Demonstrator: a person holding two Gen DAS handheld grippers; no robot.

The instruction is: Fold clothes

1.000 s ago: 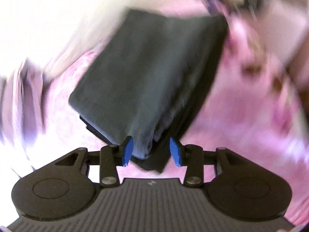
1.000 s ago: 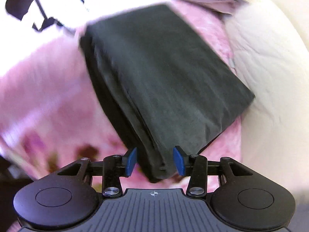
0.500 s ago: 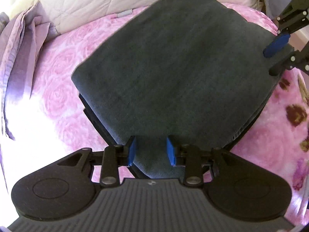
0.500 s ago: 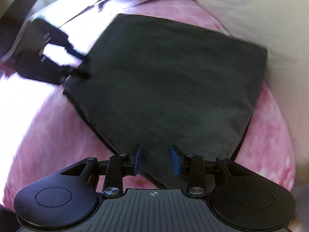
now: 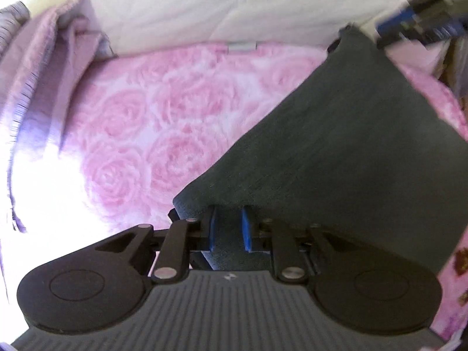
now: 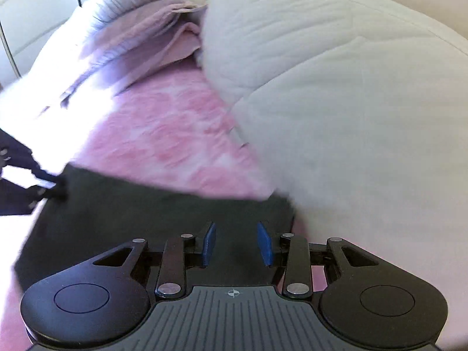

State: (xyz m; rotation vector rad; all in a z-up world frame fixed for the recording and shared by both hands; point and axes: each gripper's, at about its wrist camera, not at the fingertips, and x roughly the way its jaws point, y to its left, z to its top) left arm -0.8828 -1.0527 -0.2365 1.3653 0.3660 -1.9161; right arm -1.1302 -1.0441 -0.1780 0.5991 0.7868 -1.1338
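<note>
Two blue pads (image 5: 245, 228) on our left gripper (image 5: 229, 228) stand a narrow gap apart with a thick fold of the dark grey garment (image 5: 345, 158) filling the space between them; we read this as a pinch on the cloth's near corner. From that corner the garment spreads away to the right as a broad, flat, folded slab, its upper corner reaching toward a blurred dark and blue shape, seemingly the other tool. Under the cloth lies the pink rose-patterned blanket (image 5: 152, 128), bright with glare at the left. Beyond it sits a cream quilted duvet (image 5: 204, 3), and a crumpled lilac striped cloth (image 5: 41, 67) lies along the left edge.

On our right gripper (image 6: 236, 244) the blue pads (image 6: 209, 242) are set a little wider, and the same dark garment (image 6: 131, 213) passes between and beneath them. The blur keeps us from telling whether they press it or merely straddle it. The cloth runs left toward the blurred dark linkage of the left gripper (image 6: 17, 175) at its far corner. Past the garment's edge we see the pink blanket (image 6: 175, 134), then the cream duvet (image 6: 336, 82) bulging on the right, with the lilac cloth (image 6: 140, 29) heaped at the top left.
</note>
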